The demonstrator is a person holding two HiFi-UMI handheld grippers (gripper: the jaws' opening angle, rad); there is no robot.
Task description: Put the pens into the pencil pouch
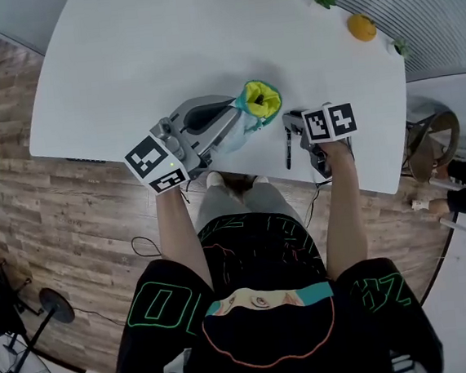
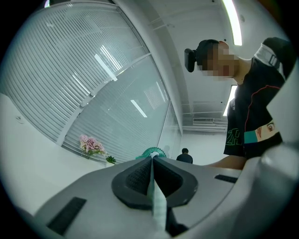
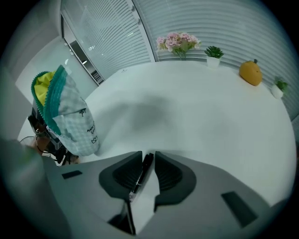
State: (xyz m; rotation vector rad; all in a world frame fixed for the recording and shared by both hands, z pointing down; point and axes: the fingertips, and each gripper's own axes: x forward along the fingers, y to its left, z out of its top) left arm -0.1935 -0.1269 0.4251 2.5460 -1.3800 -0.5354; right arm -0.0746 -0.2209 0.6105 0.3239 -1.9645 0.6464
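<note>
1. Head view gives me the layout. My left tool (image 1: 228,123) holds the pencil pouch (image 1: 256,102) up off the table (image 1: 162,49), its yellow-lined mouth gaping upward. My right tool (image 1: 304,138) is tipped steeply down at the near edge of the table, just to the right of the pouch.
2. Left gripper view settles that grip: the jaws are closed tight on a fold of the checked fabric, with the teal zip edge poking out beyond the tips.
3. Right gripper view shows the jaws standing apart with a black pen (image 3: 140,175) lying on the table between them. The pads sit on either side of the barrel, and I see a gap, so nothing is clamped yet.
4. I judge the step in hand to be the pick-up of this pen, with the pouch already presented for loading. I cannot tell whether other pens are inside it.
5. The next move calls for:
   - closing the right tool squarely on the barrel. The pen lies slightly skewed to the jaws, so it may roll or pivot as the pads meet.
   - lifting it and swinging left, over the open mouth.
   - pointing it tip down and letting go only once it is well inside the lining.
6. The left tool only has to hold the mouth steady and open.
</note>
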